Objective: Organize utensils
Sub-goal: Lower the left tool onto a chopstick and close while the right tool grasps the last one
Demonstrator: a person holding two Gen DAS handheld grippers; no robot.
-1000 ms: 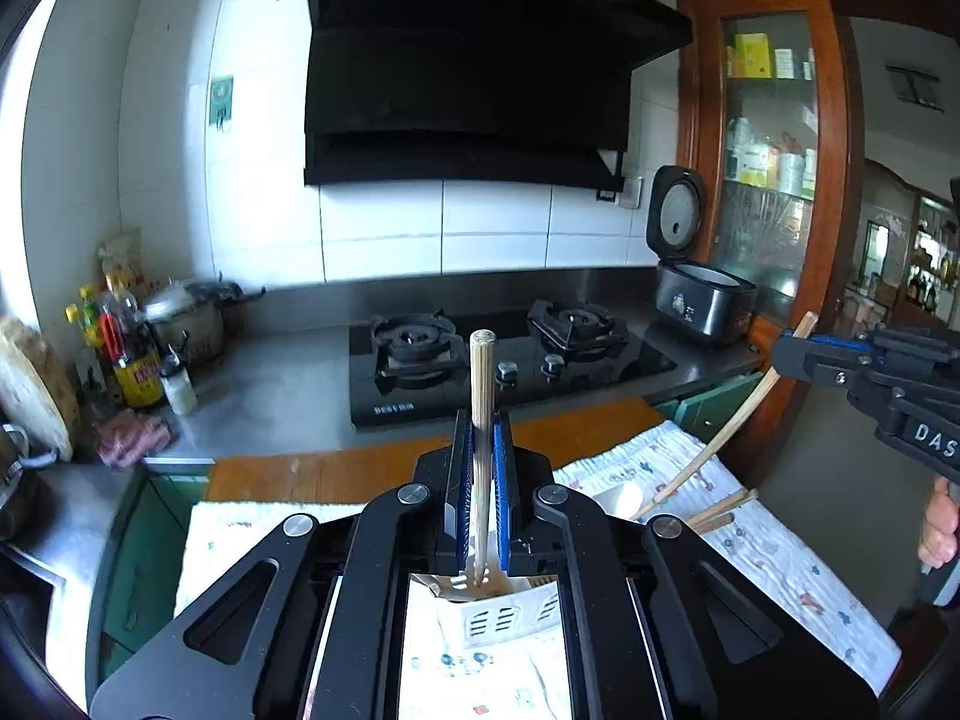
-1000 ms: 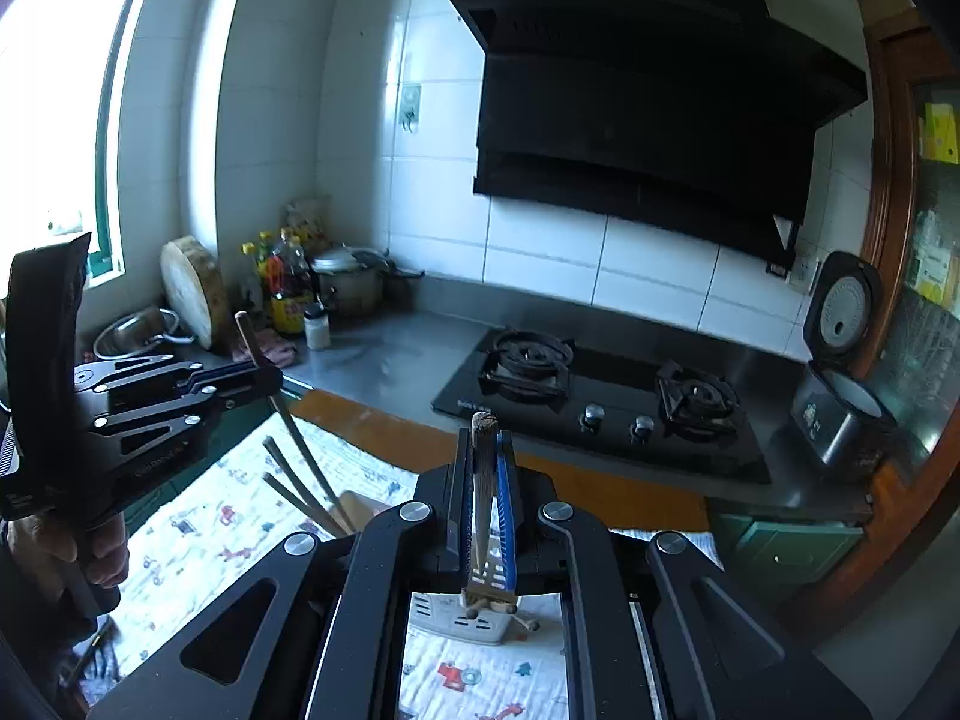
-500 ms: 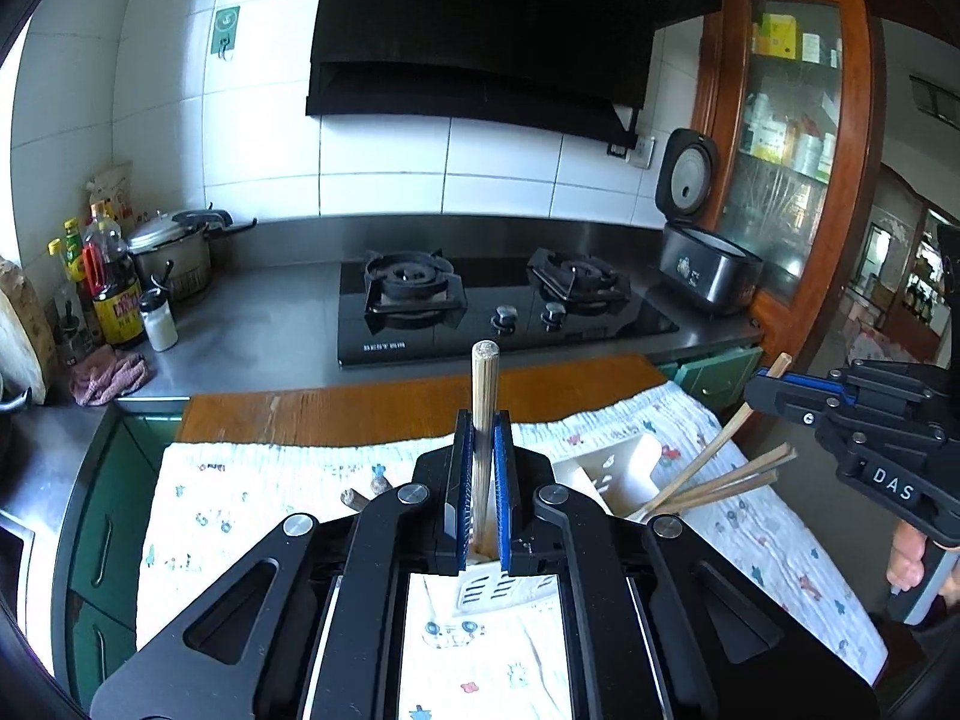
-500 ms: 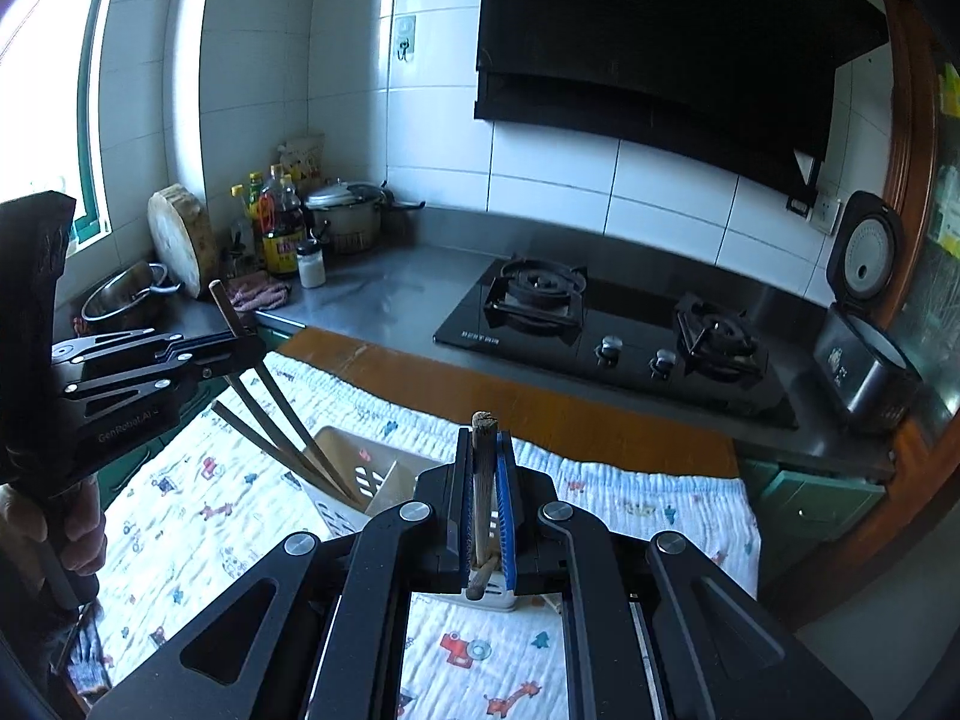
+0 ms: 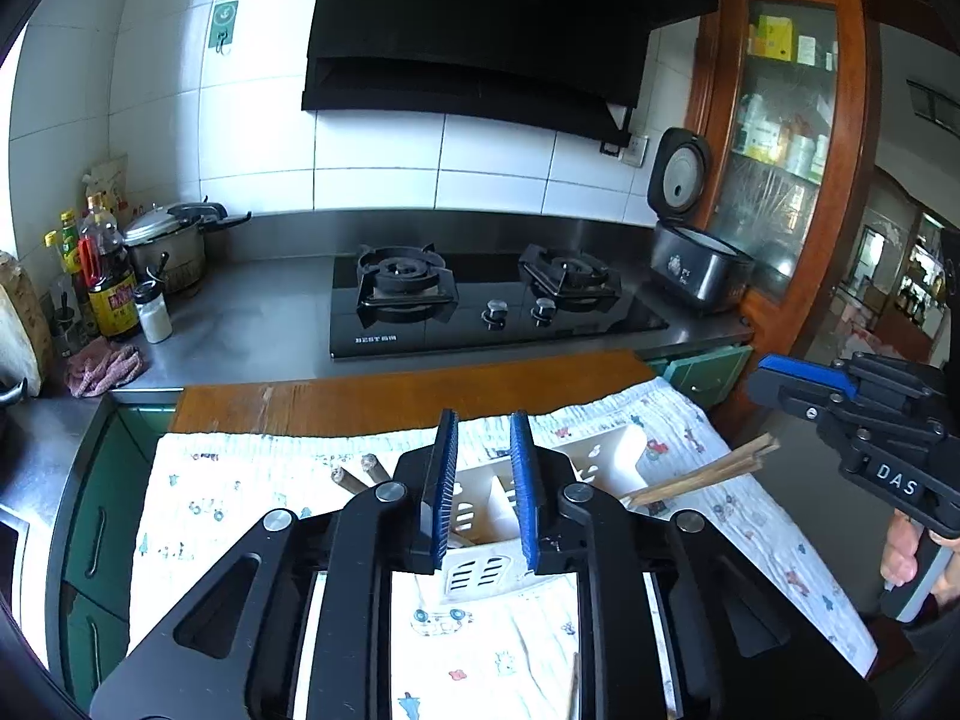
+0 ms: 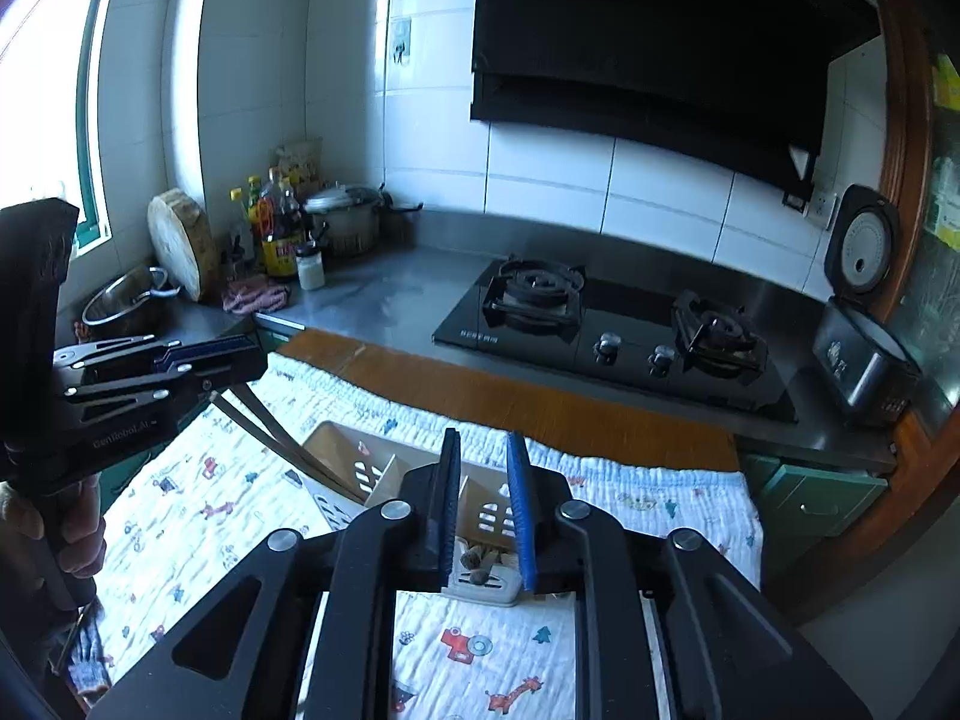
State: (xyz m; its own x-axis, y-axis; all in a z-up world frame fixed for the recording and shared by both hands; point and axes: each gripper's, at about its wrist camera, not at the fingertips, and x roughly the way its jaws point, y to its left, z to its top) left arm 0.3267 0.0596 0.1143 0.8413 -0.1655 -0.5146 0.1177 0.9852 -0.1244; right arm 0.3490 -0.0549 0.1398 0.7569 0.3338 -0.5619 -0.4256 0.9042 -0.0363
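A white slotted utensil holder [image 5: 480,564] stands on a patterned cloth [image 5: 240,498]; it also shows in the right wrist view [image 6: 354,468]. Several wooden chopsticks [image 5: 702,471] lean out of its right compartment, and chopsticks [image 6: 270,432] lean out of the left one in the right wrist view. My left gripper [image 5: 483,426] is open and empty just above the holder. My right gripper [image 6: 483,444] is open and empty above the holder, with chopstick ends [image 6: 477,558] standing in the compartment below it. Two utensil handles [image 5: 360,471] lie on the cloth left of the holder.
A wooden table edge [image 5: 420,390] borders the cloth. Behind it are a steel counter [image 5: 252,318] with a black gas hob [image 5: 480,306], a rice cooker [image 5: 696,264], a pot [image 5: 168,246], bottles [image 5: 108,282] and a pink rag [image 5: 102,366]. A metal bowl [image 6: 126,300] sits at left.
Both grippers have opened and let go of the chopsticks they held upright; those now stand in the holder. Both views have tilted down a little toward the holder.
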